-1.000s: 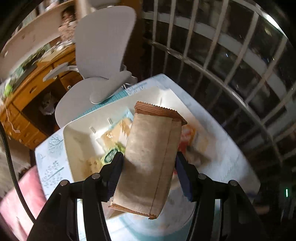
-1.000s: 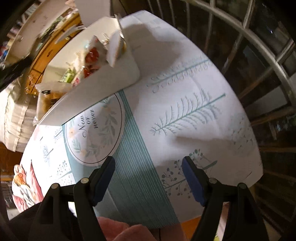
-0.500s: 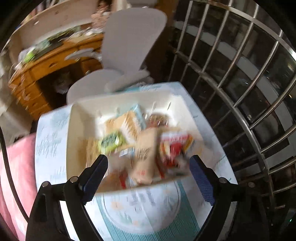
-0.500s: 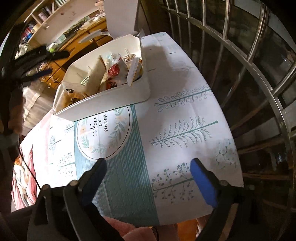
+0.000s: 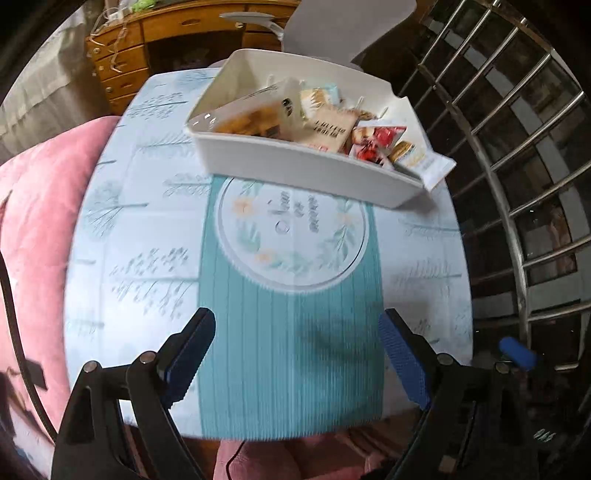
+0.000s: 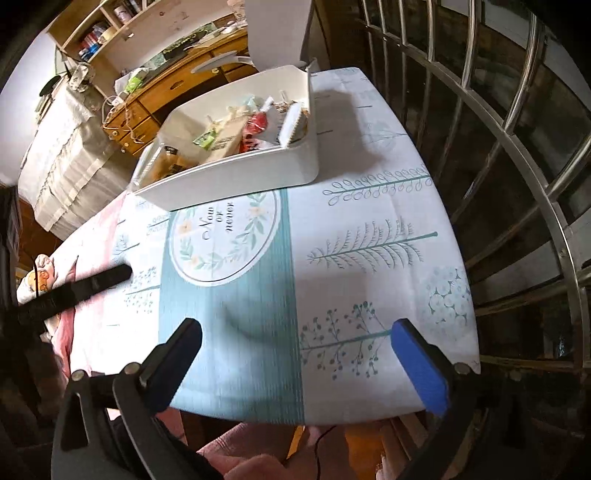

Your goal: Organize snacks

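Observation:
A white bin (image 5: 303, 170) stands at the far side of the table, filled with several snack packets. Among them are a brown packet (image 5: 328, 127) and a red one (image 5: 376, 140). A pale packet (image 5: 428, 166) hangs over its right corner. My left gripper (image 5: 297, 325) is open and empty above the teal stripe, well short of the bin. My right gripper (image 6: 295, 328) hovers over the near table edge, its jaws still opening with nothing between them. The same bin (image 6: 229, 181) shows in the right wrist view.
A tablecloth (image 6: 369, 240) printed with trees covers the small table. A steel railing (image 6: 517, 147) runs close along the right. A pink cushion (image 5: 37, 221) lies at the left. A wooden desk (image 6: 177, 85) and a white chair (image 6: 277, 29) stand behind the bin.
The left gripper let go of the brown packet, which now lies in the bin, then opened wide and drew back toward the near edge. The right gripper opened wider and rose slightly.

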Motion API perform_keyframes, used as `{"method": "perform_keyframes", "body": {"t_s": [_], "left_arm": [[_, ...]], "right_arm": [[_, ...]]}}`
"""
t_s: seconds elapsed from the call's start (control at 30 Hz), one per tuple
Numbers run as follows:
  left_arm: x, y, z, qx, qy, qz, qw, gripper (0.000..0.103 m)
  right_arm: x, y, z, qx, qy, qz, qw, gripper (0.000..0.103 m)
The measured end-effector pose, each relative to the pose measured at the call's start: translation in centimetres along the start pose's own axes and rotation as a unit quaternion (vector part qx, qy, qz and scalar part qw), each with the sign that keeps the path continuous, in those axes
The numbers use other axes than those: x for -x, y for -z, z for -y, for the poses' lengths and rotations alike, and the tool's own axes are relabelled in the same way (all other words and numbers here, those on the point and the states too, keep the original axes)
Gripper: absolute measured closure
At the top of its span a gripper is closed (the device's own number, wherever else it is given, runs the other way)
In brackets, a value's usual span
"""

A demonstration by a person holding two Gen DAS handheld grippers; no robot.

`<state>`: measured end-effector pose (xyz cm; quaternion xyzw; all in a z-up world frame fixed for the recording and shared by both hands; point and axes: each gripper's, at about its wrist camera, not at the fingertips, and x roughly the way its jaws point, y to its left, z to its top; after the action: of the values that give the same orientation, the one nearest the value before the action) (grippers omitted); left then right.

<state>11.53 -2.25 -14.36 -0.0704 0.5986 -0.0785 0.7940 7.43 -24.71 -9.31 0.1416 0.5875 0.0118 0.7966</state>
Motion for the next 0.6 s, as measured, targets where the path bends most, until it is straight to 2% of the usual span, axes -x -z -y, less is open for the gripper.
{"method": "perform_keyframes", "body": {"t_s": [0.07, 0.2, 0.4, 0.6], "left_arm": [[1.0, 0.7, 0.3, -0.001, -0.012, 0.001, 0.9999, 0.014], [3.6, 0.6, 0.8, -0.004, -0.006, -0.002, 1.0, 0.014], [9.4, -0.6, 1.6, -0.007, -0.027, 0.042, 0.9987, 0.011], [12.7, -0.5, 2.4, -0.03, -0.052, 0.081, 0.9949, 0.01]], "right_arm": [[0.9, 0.2, -0.3, 0.0, -0.006, -0.003, 1.0, 0.0], [2.8, 0.2, -1.0, 0.003, -0.012, 0.003, 1.0, 0.0], [7.1, -1.3, -2.9, 0.022, -0.021, 0.029, 0.999, 0.0], [10.0, -2.0, -4.4, 0.017, -0.014, 0.051, 0.998, 0.0]]}}
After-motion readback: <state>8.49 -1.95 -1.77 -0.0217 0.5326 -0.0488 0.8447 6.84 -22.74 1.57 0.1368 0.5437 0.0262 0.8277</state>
